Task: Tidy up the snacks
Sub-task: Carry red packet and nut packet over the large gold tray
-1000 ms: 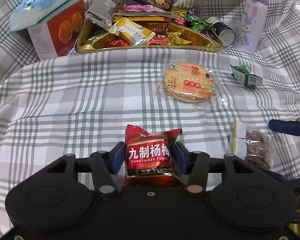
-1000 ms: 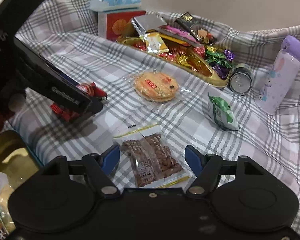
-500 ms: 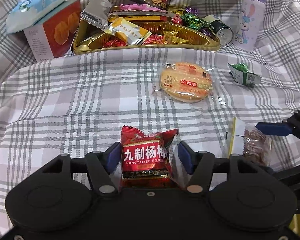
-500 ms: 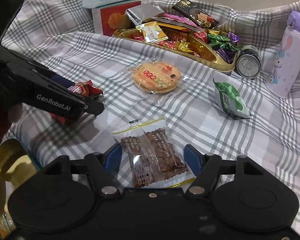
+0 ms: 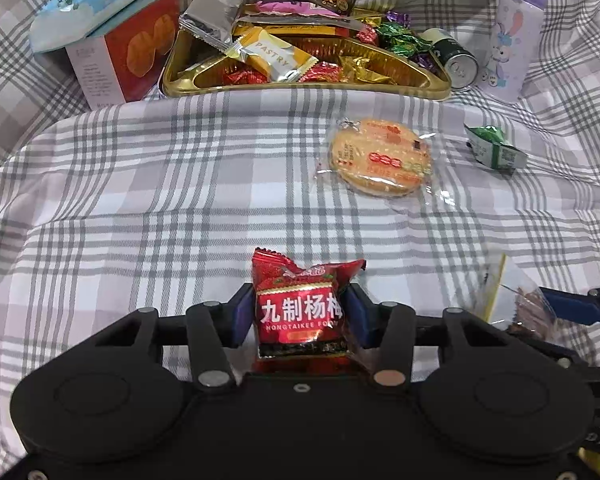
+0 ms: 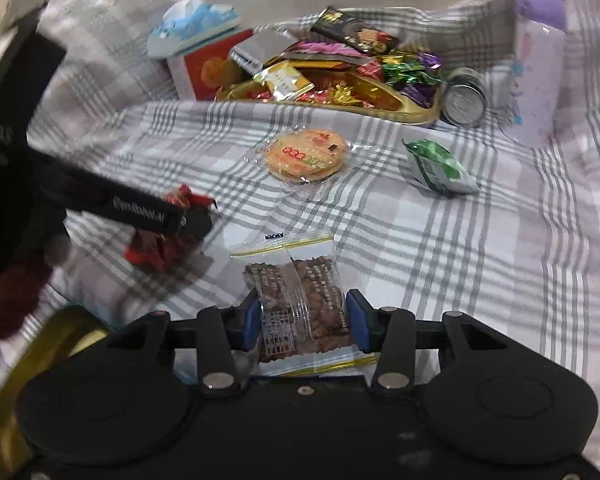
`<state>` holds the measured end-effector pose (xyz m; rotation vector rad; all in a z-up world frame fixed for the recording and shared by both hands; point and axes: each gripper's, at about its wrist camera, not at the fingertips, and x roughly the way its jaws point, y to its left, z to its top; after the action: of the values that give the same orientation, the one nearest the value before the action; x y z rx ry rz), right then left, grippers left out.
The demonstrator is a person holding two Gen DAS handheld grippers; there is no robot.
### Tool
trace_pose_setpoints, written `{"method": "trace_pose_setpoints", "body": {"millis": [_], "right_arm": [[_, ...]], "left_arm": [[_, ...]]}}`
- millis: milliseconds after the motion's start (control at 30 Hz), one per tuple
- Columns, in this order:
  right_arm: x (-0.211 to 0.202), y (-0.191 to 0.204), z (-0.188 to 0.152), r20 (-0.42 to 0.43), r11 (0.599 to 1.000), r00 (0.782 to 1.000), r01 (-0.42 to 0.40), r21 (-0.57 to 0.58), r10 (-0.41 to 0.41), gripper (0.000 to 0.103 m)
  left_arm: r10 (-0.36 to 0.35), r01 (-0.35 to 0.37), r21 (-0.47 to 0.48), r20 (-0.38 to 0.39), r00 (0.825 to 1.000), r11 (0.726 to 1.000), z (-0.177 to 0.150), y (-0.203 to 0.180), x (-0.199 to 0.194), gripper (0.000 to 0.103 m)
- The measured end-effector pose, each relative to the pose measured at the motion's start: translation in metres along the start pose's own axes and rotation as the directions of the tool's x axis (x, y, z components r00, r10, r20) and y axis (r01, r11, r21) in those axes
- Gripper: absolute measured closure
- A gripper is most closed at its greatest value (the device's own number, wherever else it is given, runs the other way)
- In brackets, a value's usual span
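While left hand-held gripper (image 5: 300, 316) clamps red packet (image 5: 300, 308), right hand-held gripper (image 6: 302, 320) pinches nut packet (image 6: 300, 300); gold rim (image 6: 56, 340) only right view.

A red plum-candy packet (image 5: 300, 312) with white Chinese lettering stands upright, pinched between the left gripper's (image 5: 298, 322) blue pads. A clear packet of brown nuts (image 6: 300, 304) with yellow-striped ends sits clamped in the right gripper (image 6: 302, 320). On the plaid cloth lie a round wrapped rice cracker (image 5: 380, 156) and a green sachet (image 5: 494, 148), near the heaped gold tray (image 5: 188, 76).
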<state>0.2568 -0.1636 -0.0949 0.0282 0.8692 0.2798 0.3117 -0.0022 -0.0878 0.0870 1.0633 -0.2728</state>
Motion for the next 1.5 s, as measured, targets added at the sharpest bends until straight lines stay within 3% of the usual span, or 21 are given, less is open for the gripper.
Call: {"method": "trace_pose_setpoints", "body": {"millis": [367, 833, 1067, 1500], "right_arm": [[-0.06, -0.012, 0.004, 0.085, 0.988, 0.996, -0.044, 0.151, 0.031, 0.057], [-0.126, 0.0, -0.015, 0.161, 0.975, 0.984, -0.105, 0.193, 0.075, 0.057], [-0.147, 0.01, -0.041, 0.134, 0.979, 0.986, -0.119, 0.168, 0.097, 0.056], [-0.151, 0.038, -0.106, -0.059, 0.984, 0.988, -0.133, 0.12, 0.141, 0.056]], "left_arm": [[-0.021, 0.022, -0.013, 0.075, 0.997, 1.0, -0.001, -0.008, -0.058, 0.052], [-0.065, 0.061, 0.031, 0.152, 0.986, 0.998, -0.029, -0.021, -0.141, 0.052], [-0.044, 0.041, 0.032, 0.115, 0.992, 0.999, -0.064, -0.02, -0.156, 0.052], [-0.051, 0.051, -0.004, -0.055, 0.997, 0.999, -0.131, -0.022, -0.143, 0.052]]}}
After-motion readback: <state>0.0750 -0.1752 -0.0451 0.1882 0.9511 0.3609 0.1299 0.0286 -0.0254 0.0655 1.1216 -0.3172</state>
